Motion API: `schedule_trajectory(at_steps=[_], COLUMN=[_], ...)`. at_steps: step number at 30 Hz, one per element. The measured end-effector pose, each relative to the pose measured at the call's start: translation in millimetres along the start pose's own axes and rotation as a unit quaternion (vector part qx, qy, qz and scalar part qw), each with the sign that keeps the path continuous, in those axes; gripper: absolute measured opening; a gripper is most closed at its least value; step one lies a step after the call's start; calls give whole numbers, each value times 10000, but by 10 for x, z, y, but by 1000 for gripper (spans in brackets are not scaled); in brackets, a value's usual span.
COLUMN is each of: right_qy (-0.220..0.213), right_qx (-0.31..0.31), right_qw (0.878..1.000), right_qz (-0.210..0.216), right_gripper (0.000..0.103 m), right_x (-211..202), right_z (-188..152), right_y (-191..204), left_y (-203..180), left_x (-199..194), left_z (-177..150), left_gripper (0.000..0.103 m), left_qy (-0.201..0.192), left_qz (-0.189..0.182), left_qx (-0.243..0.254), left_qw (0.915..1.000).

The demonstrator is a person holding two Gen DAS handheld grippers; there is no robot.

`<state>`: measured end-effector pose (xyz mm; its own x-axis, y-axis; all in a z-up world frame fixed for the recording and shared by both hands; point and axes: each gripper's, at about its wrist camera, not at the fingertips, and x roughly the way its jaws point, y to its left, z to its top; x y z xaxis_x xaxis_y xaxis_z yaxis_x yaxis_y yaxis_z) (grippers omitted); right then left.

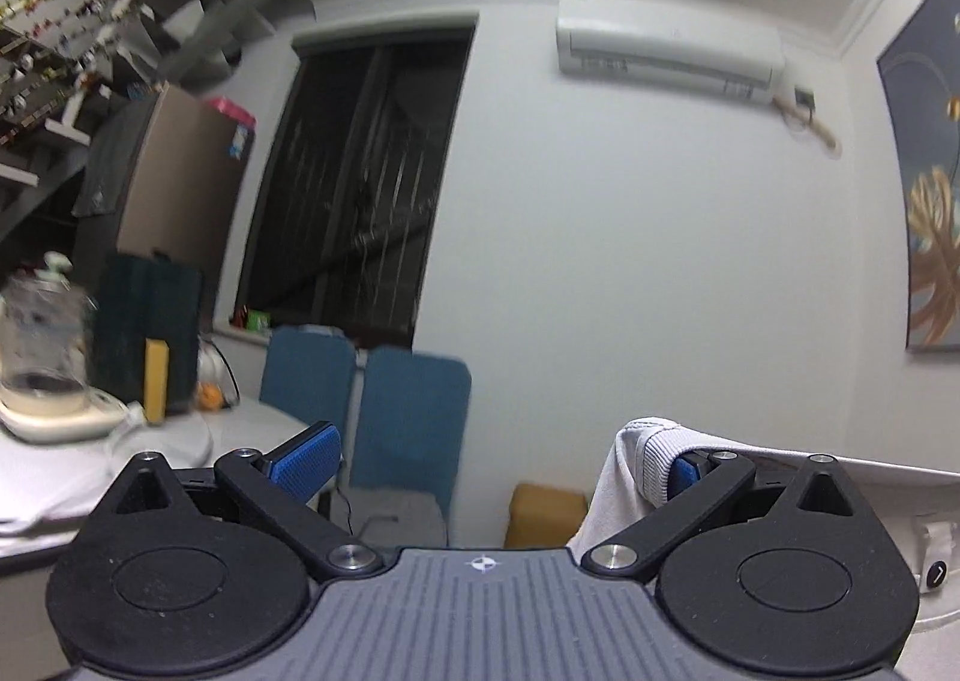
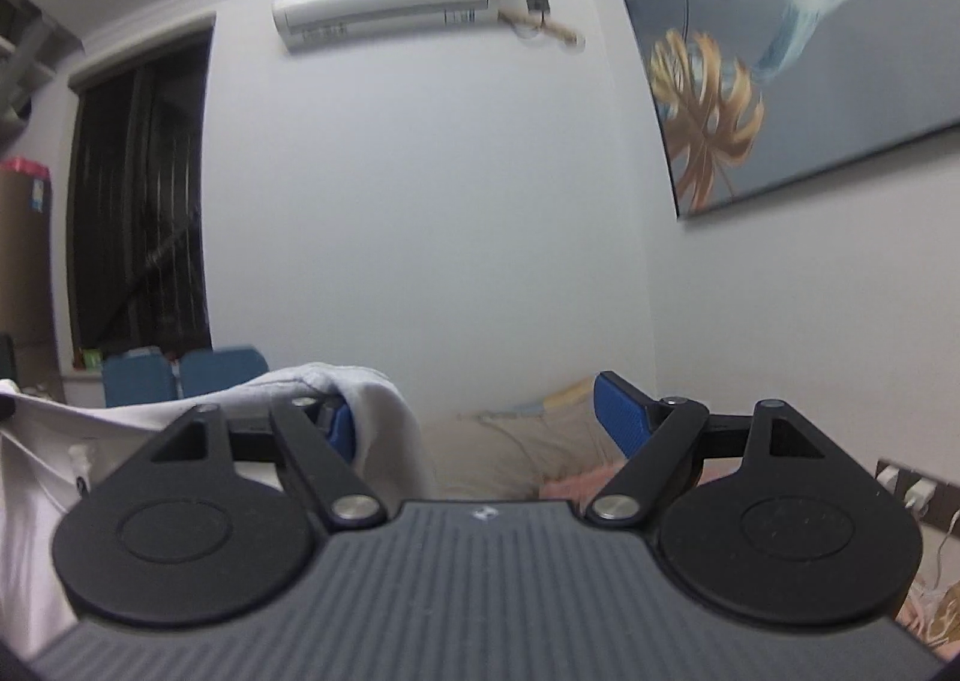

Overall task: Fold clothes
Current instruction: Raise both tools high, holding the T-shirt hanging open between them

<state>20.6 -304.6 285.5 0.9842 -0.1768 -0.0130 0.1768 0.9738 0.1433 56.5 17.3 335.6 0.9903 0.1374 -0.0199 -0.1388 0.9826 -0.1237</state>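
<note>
A white garment with a ribbed hem (image 1: 645,459) hangs over the right finger of my left gripper (image 1: 495,462). Its jaws stand wide apart with nothing between the blue pads (image 1: 306,462). In the right wrist view the same white garment (image 2: 372,399) drapes over the left finger of my right gripper (image 2: 480,423) and stretches away to the left. That gripper is open too, and its right pad (image 2: 621,417) is bare. Both grippers point level at the white wall. Most of the cloth hangs below or beside the views.
Two blue chairs (image 1: 408,423) stand ahead under a dark window (image 1: 360,171). At the left, a table (image 1: 60,477) carries a glass kettle (image 1: 42,357). A yellow box (image 1: 543,513) sits on the floor. Rumpled bedding (image 2: 528,441) lies ahead on the right.
</note>
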Motion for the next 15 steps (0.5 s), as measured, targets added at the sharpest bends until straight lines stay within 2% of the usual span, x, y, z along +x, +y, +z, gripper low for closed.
schedule_trajectory(at_steps=[4, 9, 13, 15], right_qy=[552, 800, 980, 1259], right_qx=[45, -133, -305, -305], right_qw=[9984, 9960, 9932, 9897], right_qz=[-108, -386, -547, -616], right_gripper=[80, 80, 80, 79], right_x=[856, 1990, 3011, 3552], right_z=[-419, -890, -1491, -1862], right_y=[-32, 0, -22, -69], left_y=[-171, -496, -742, -825], left_x=[874, 2094, 3210, 3797], left_z=[-439, -1022, -1741, -2228], left_gripper=[103, 103, 103, 103], left_qy=[366, 605, 914, 1284], left_qz=[42, 133, 172, 138], left_qx=[80, 244, 420, 562], left_qw=[9993, 9978, 9948, 9900])
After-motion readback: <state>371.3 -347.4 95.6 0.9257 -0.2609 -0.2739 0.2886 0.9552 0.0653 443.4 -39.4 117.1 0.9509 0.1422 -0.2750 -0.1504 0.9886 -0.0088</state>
